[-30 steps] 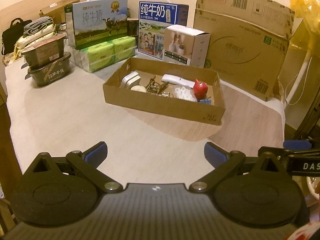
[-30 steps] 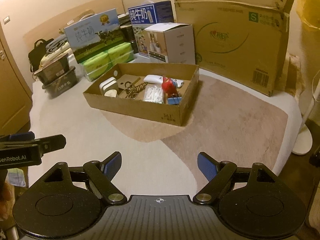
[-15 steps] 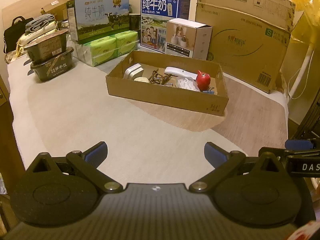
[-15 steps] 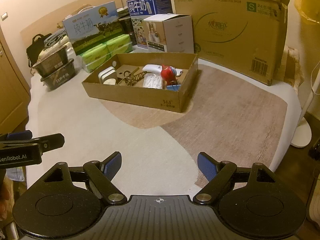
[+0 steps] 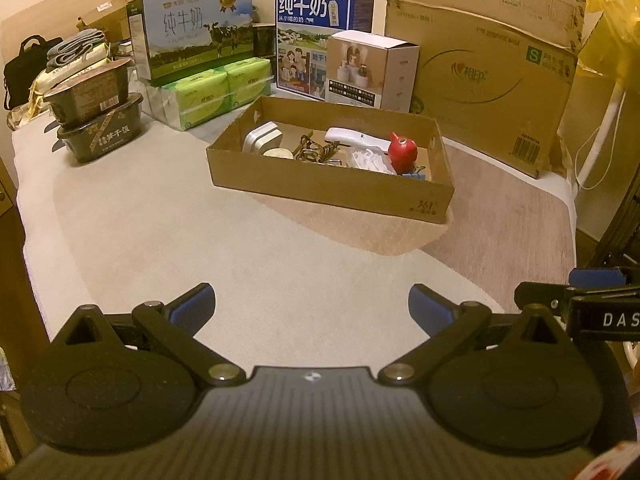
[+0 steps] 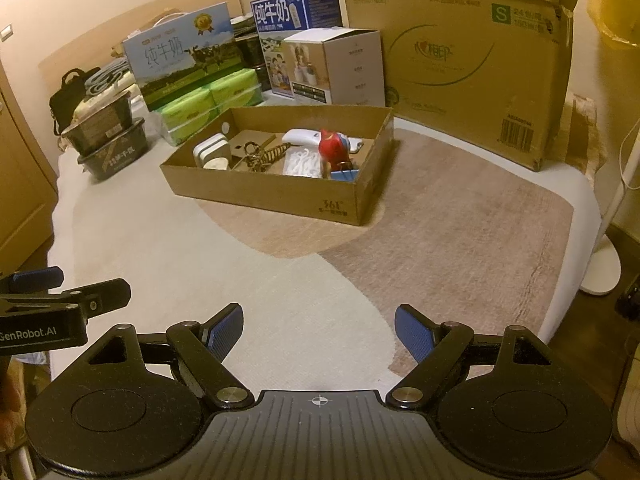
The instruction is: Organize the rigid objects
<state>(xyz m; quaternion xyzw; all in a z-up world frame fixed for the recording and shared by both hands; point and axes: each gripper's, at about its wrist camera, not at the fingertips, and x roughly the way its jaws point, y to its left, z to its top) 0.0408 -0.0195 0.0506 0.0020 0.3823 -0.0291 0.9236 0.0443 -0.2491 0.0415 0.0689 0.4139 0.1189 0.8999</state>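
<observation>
A shallow cardboard box (image 5: 320,192) (image 6: 280,196) stands on the bed. It holds a red figure (image 5: 403,152) (image 6: 333,148), a white handheld device (image 5: 352,138) (image 6: 300,136), a white charger block (image 5: 262,140) (image 6: 210,150), a brown metal tangle (image 5: 316,152) (image 6: 264,156), a white packet (image 6: 302,162) and a blue clip (image 6: 344,174). My left gripper (image 5: 310,304) is open and empty, well in front of the box. My right gripper (image 6: 318,326) is open and empty, also well short of it.
Milk cartons (image 5: 192,44) (image 5: 320,36), green tissue packs (image 5: 216,92), a white carton (image 5: 372,68), stacked black food tubs (image 5: 96,120) and a big cardboard box (image 5: 492,64) line the back. The bed edge drops off at right (image 6: 580,240); a fan stand (image 6: 604,264) is beyond.
Both grippers have drawn back slightly from the box and stayed open. The box contents have not moved.
</observation>
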